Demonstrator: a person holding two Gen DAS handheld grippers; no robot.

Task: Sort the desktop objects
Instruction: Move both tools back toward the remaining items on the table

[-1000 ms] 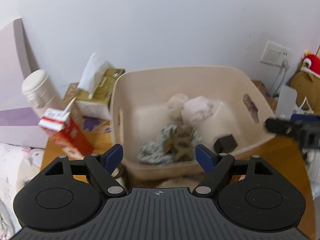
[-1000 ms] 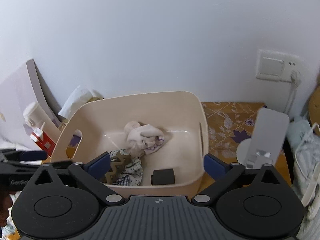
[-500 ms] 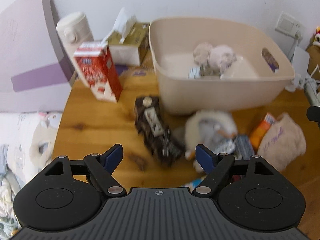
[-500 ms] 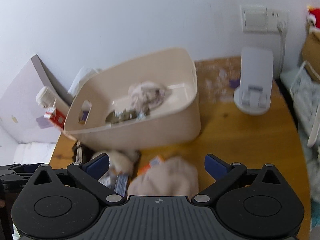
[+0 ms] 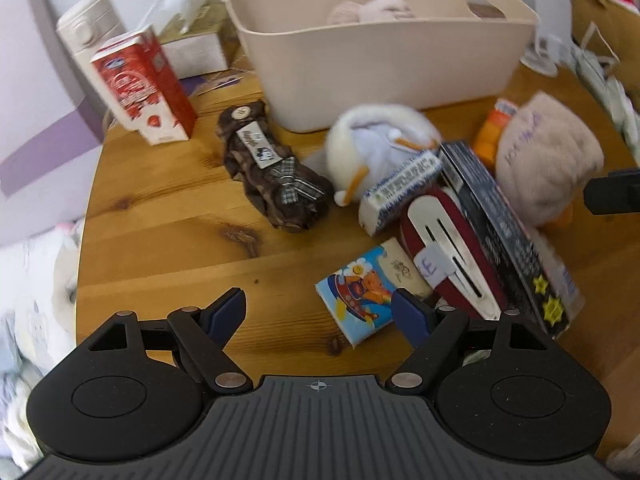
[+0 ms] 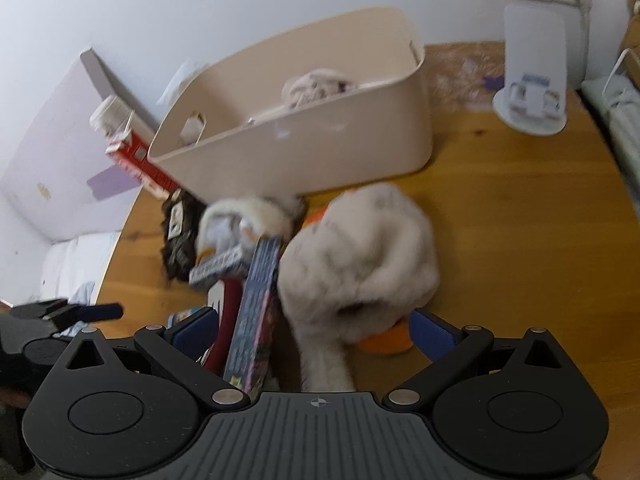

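Both tongs released, empty. Right gripper (image 6: 314, 326) straddles plush toy (image 6: 360, 260): lower, clench mid-body, lift into bin (image 6: 320, 140). Left gripper (image 5: 320, 312) hovers over table (image 5: 160, 232).

wooden table (image 5: 168, 216), knotted and smooth; matt beige plastic bin (image 5: 384, 60); fluffy cloth plush (image 6: 360, 256); glossy cardboard carton (image 5: 144, 88); matt black plastic gripper bodies.

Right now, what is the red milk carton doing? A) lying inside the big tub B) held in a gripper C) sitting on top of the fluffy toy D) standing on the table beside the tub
D: the milk carton stands upright on the table, to the left of the tub, with no gripper touching it.
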